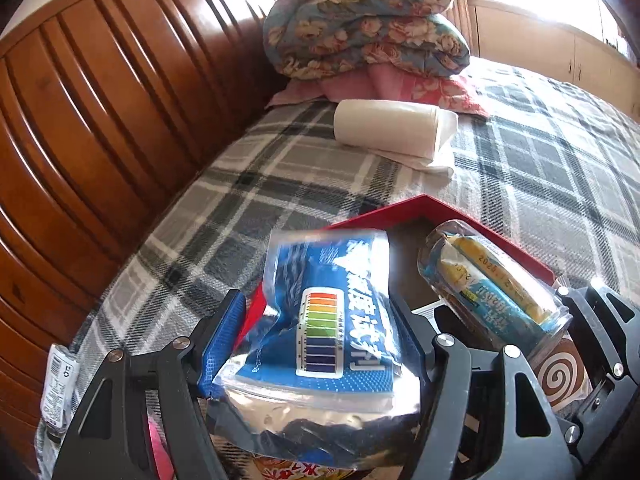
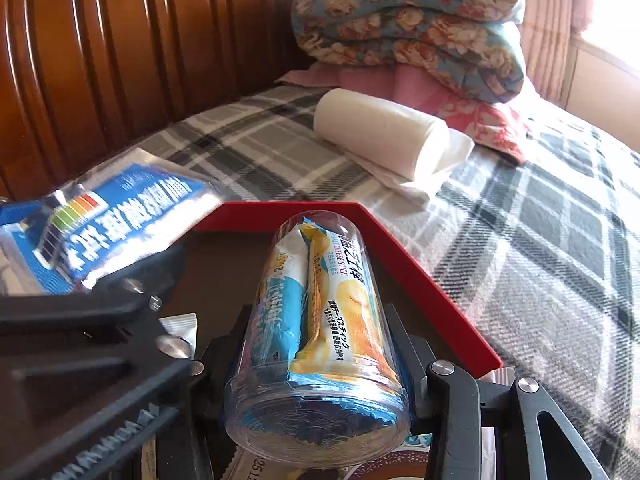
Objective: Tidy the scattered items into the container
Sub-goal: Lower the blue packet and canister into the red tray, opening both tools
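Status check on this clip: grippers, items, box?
Left gripper shut on blue test-strip pouch. Right gripper shut on clear snack cylinder. Both over red box. Nothing blocking.

Bright daylight from the blown-out upper right, glare on the headboard, fisheye-curved edges, slight motion blur

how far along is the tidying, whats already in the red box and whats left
Done: a swirl-print packet already lies in the red box. In hand: the left tool grips a blue foil pouch, the right tool a clear snack tube, both over the box. Left: a small packet on the plaid blanket.
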Action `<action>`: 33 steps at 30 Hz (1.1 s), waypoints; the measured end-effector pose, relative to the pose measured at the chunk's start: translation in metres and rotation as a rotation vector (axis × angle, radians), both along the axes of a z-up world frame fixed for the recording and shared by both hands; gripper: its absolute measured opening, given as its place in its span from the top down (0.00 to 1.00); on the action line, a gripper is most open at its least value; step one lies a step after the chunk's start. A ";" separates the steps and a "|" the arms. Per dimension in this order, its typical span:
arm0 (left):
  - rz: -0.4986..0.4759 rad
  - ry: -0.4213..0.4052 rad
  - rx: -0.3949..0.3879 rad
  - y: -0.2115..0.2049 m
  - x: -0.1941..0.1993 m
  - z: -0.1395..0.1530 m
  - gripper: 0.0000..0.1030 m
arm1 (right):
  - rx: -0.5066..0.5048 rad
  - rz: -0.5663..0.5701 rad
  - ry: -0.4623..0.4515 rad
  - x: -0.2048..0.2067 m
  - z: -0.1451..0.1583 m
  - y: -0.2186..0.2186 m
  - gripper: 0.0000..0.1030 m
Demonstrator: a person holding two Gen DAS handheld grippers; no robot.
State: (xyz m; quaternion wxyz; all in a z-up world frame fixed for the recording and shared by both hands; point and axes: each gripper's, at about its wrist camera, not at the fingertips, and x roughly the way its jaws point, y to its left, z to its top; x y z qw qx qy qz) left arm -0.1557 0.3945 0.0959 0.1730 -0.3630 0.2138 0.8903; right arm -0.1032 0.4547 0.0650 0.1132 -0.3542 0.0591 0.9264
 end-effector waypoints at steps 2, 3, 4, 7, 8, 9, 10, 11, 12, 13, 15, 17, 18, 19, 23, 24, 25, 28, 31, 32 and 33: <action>-0.007 0.003 0.000 0.003 0.002 0.002 0.25 | -0.034 0.002 0.006 0.001 0.000 0.005 0.50; -0.010 0.007 0.001 0.005 0.003 0.003 0.21 | -0.044 0.006 0.008 0.001 0.001 0.006 0.50; -0.010 0.020 0.001 0.006 0.004 0.005 0.17 | -0.050 0.006 0.011 0.002 0.002 0.007 0.50; -0.021 0.068 0.012 0.007 0.011 0.012 0.01 | -0.061 -0.007 0.024 0.004 0.005 0.010 0.48; -0.028 0.087 0.023 0.008 0.015 0.015 0.00 | -0.078 -0.008 0.032 0.006 0.007 0.011 0.41; -0.031 0.104 0.029 0.008 0.018 0.017 0.00 | -0.099 -0.009 0.042 0.007 0.008 0.013 0.34; -0.031 0.117 0.028 0.009 0.020 0.019 0.00 | -0.121 -0.011 0.052 0.008 0.009 0.015 0.32; -0.029 0.124 0.023 0.010 0.021 0.021 0.00 | -0.137 -0.013 0.057 0.009 0.010 0.017 0.31; -0.026 0.119 0.015 0.012 0.021 0.022 0.00 | -0.150 -0.015 0.059 0.010 0.010 0.018 0.31; -0.024 0.107 0.012 0.013 0.020 0.022 0.00 | -0.160 -0.018 0.059 0.010 0.010 0.019 0.29; -0.023 0.084 0.020 0.013 0.019 0.022 0.00 | -0.170 -0.026 0.057 0.011 0.010 0.021 0.22; -0.019 0.079 0.030 0.012 0.020 0.023 0.00 | -0.169 -0.027 0.061 0.012 0.011 0.022 0.21; -0.018 0.080 0.032 0.012 0.021 0.024 0.00 | -0.167 -0.026 0.063 0.012 0.012 0.021 0.21; -0.018 0.083 0.031 0.011 0.022 0.025 0.00 | -0.166 -0.024 0.066 0.012 0.013 0.021 0.21; -0.011 0.108 0.021 0.007 0.026 0.029 0.00 | -0.165 -0.009 0.073 0.014 0.016 0.019 0.18; 0.002 0.109 0.022 0.002 0.028 0.030 0.00 | -0.161 -0.002 0.073 0.013 0.016 0.017 0.17; 0.019 0.102 0.028 -0.004 0.028 0.031 0.00 | -0.157 0.010 0.071 0.013 0.017 0.015 0.17; 0.087 0.062 0.083 -0.034 0.031 0.037 0.00 | -0.117 0.022 0.059 0.013 0.019 0.005 0.16; 0.143 0.055 0.119 -0.073 0.036 0.045 0.00 | -0.076 0.038 0.079 0.017 0.026 -0.007 0.16; 0.169 0.066 0.131 -0.088 0.039 0.049 0.00 | -0.065 0.038 0.083 0.018 0.029 -0.011 0.16; 0.193 0.078 0.139 -0.102 0.041 0.053 0.00 | -0.052 0.035 0.087 0.021 0.031 -0.015 0.16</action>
